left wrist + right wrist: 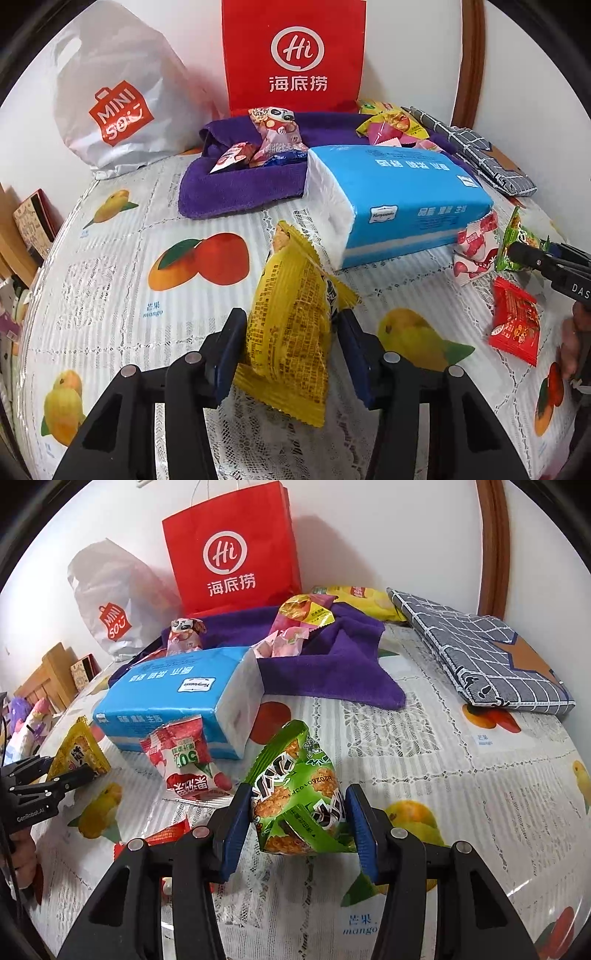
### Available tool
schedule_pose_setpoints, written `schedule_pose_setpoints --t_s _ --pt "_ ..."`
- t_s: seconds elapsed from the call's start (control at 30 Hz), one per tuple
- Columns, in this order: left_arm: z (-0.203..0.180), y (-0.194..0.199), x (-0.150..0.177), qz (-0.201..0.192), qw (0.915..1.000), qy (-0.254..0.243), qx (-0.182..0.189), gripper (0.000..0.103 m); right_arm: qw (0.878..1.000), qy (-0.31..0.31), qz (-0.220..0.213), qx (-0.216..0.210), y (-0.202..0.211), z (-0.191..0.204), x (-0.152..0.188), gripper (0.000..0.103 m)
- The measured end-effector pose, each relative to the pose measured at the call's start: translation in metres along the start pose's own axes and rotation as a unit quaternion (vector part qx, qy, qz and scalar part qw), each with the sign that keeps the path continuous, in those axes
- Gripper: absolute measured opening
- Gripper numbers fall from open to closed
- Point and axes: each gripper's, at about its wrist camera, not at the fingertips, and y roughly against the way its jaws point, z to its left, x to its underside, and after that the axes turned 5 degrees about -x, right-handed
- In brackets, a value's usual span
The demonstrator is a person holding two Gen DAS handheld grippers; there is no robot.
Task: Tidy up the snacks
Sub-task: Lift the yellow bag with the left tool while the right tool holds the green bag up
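Note:
My left gripper is shut on a yellow snack packet, which stands tilted between the blue pads above the fruit-print tablecloth. My right gripper is shut on a green rice-cracker packet. In the right wrist view the left gripper shows at the left edge with the yellow snack packet. A red-and-white packet lies against a blue tissue pack. A red packet lies flat at the right. More snacks sit on a purple towel.
A red paper bag and a white plastic bag stand against the back wall. A grey checked fabric bundle lies at the back right beside a yellow chip bag. Wooden furniture stands beyond the table's left edge.

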Motion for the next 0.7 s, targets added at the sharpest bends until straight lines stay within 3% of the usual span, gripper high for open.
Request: schedule_pose_setpoints --t_s 0.27,0.7 --pt "0.012 -0.006 0.001 0.012 0.999 0.031 0.029 0.049 1.0 -0.009 0.004 -0.004 -0.002 -0.002 0.0 0.051" --pt "0.007 -0.005 0.001 0.012 0.9996 0.022 0.014 0.048 1.0 -0.012 0.002 -0.01 -0.001 -0.004 0.0 0.051"
